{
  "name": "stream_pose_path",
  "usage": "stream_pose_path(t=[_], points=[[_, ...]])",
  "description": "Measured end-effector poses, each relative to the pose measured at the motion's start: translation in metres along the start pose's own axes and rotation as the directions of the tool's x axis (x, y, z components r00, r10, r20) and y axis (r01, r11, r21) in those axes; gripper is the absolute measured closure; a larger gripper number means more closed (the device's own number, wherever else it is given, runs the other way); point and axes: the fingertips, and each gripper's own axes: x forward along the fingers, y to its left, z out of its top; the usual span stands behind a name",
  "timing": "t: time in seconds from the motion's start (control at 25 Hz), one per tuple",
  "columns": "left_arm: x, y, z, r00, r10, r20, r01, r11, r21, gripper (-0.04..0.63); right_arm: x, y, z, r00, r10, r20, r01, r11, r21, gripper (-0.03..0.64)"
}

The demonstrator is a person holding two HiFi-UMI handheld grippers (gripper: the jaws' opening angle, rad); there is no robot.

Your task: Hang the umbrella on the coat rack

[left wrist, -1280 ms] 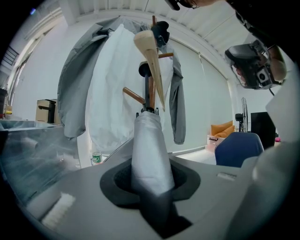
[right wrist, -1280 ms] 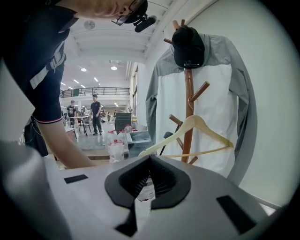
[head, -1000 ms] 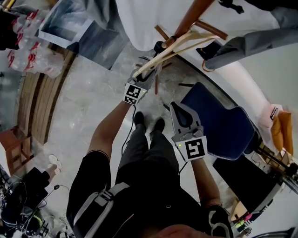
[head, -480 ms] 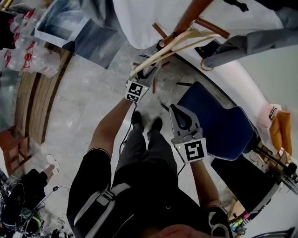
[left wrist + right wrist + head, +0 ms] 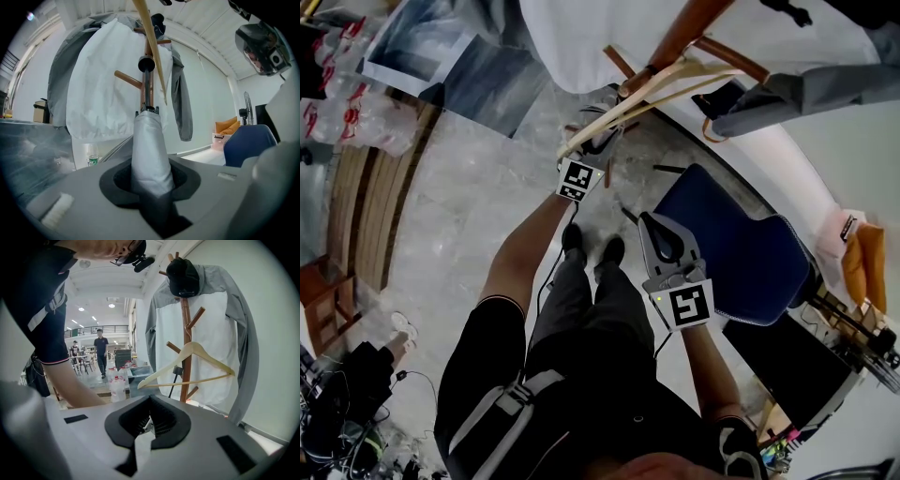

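Observation:
My left gripper [image 5: 589, 150] is shut on a folded silver-grey umbrella [image 5: 149, 140]. The umbrella points at the wooden coat rack [image 5: 148, 93], and its black end [image 5: 146, 63] is close to the pole. In the head view the umbrella [image 5: 602, 111] lies just under a pale wooden hanger [image 5: 675, 80] that hangs on the coat rack [image 5: 689, 33]. My right gripper [image 5: 661, 234] is held lower and nearer my body, shut with nothing in it. From the right gripper [image 5: 149, 416] I see the coat rack [image 5: 186, 348] with the hanger [image 5: 192, 355], a black cap [image 5: 183, 277] and a grey-and-white jacket [image 5: 220, 333].
A blue chair [image 5: 741, 244] stands to the right of my feet, close to the rack's base. Packs of water bottles [image 5: 356, 103] and a slatted wooden bench [image 5: 366, 216] are at the left. An orange cushion [image 5: 867, 267] is far right. A person [image 5: 100, 352] walks far off.
My left gripper has moved with the umbrella a little farther toward the coat rack, up in the head view. The right gripper has stayed almost still.

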Motion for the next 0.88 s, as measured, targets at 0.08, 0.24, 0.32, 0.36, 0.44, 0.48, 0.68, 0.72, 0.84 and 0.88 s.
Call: stream_pose_path(t=[0.08,0.24,0.32,0.36,0.44,0.48,0.68,0.72,0.84,0.88], points=[[0.003,0.000,0.000,1.000,0.003,0.004,-0.003,1.000,0.005,0.485,0.001,-0.002,-0.001,1.000,-0.002,0.000,0.002,1.000,0.002,0.615],[0.008,-0.001,-0.002,1.000,0.006,0.011,-0.006,1.000,0.005,0.483,0.003,-0.003,-0.005,1.000,-0.003,-0.003,0.003,1.000,0.005,0.615],[0.012,-0.001,-0.002,1.000,0.006,0.016,-0.006,1.000,0.000,0.481,0.005,-0.004,-0.008,1.000,-0.002,-0.007,0.002,1.000,0.005,0.615],[0.015,-0.002,-0.002,1.000,0.006,0.018,-0.006,1.000,-0.004,0.480,0.005,-0.004,-0.009,1.000,-0.001,-0.007,0.001,1.000,0.004,0.615],[0.017,-0.004,-0.003,1.000,0.003,0.020,-0.003,1.000,-0.012,0.479,0.006,-0.004,-0.010,1.000,0.001,-0.006,-0.001,1.000,0.005,0.615],[0.018,-0.004,-0.003,1.000,0.000,0.020,0.000,1.000,-0.017,0.479,0.006,-0.004,-0.011,1.000,0.002,-0.008,-0.002,1.000,0.007,0.615],[0.018,-0.003,-0.003,1.000,0.004,0.015,-0.004,1.000,-0.022,0.472,0.005,-0.006,-0.013,1.000,0.000,-0.013,0.000,1.000,0.008,0.615],[0.019,-0.003,-0.003,1.000,0.005,0.012,-0.004,1.000,-0.019,0.472,0.005,-0.006,-0.014,1.000,-0.001,-0.012,0.001,1.000,0.010,0.615],[0.021,-0.004,-0.002,1.000,0.003,0.008,-0.003,1.000,-0.014,0.463,0.005,-0.005,-0.015,1.000,0.001,-0.015,-0.001,1.000,0.011,0.615],[0.021,-0.004,-0.001,1.000,0.004,0.009,-0.004,1.000,-0.014,0.455,0.005,-0.005,-0.015,1.000,0.002,-0.015,-0.002,1.000,0.010,0.615]])
